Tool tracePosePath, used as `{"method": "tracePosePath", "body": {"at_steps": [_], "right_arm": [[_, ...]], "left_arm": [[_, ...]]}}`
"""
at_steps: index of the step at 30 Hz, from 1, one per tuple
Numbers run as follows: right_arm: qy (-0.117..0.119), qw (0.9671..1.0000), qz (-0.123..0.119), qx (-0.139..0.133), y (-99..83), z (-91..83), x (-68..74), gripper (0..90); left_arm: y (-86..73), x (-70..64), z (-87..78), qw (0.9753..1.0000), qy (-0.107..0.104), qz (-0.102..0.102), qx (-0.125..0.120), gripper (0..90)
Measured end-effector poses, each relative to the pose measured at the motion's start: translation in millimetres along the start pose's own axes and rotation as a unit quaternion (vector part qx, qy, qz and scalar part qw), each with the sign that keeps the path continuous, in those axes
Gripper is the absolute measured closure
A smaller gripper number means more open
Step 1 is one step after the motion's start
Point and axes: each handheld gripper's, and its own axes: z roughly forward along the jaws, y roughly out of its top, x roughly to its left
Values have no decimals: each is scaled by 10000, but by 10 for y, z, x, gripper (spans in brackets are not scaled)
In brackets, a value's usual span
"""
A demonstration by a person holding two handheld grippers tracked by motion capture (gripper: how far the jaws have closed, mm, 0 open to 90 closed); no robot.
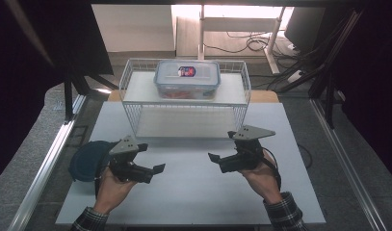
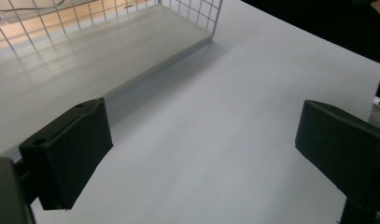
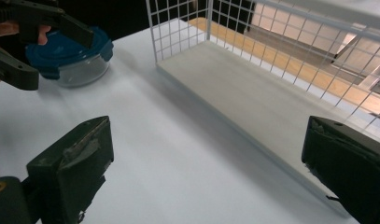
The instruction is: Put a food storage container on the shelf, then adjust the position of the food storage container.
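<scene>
Round blue-lidded glass container (image 1: 87, 160) at 9 o'clock, just beside left tool (image 1: 152, 173), the nearer; both tools, right tool (image 1: 218, 156) included, released, empty.

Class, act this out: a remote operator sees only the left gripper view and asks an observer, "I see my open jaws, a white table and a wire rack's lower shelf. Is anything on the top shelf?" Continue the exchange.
Observer: Yes, a clear rectangular plastic box with a grey-blue lid sits on top of the white wire rack.
Operator: Anything near my gripper?
Observer: A round glass container with a dark blue lid stands just left of the left gripper.
Operator: And the other gripper?
Observer: The right gripper hovers open over the table, holding nothing.
</scene>
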Motion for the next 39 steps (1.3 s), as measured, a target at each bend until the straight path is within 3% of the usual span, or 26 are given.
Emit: {"method": "tracePosePath", "body": {"at_steps": [3, 7, 11, 14, 20, 24, 30, 36, 39], "right_arm": [[-53, 10000, -61, -3, -77, 28, 67, 23], [12, 10000, -22, 16, -184, 73, 131, 21], [14, 10000, 64, 69, -296, 79, 184, 21], [32, 9999, 109, 65, -364, 62, 239, 21], [114, 9998, 36, 135, -554, 70, 317, 24], [273, 9993, 121, 220, -747, 98, 294, 23], [131, 9986, 246, 455, -1045, 128, 240, 22], [115, 9983, 340, 467, -1096, 131, 197, 23], [101, 9982, 350, 482, -1111, 140, 180, 24]], "left_arm": [[-92, -14, 19, 9999, -102, -45, 90, 35], [-192, -55, 12, 9999, -23, 22, 115, 37], [-316, -85, 20, 10000, -78, -30, 37, 37], [-429, -104, 81, 9998, -147, -36, 140, 36], [-556, -167, 135, 9998, -83, 7, 162, 33], [-621, -215, 131, 9997, 112, 139, 148, 55], [-759, -199, 225, 9988, 221, 209, 389, 42], [-727, -180, 221, 9989, 232, 92, 389, 38], [-686, -157, 192, 9985, 357, 39, 405, 46]]}}
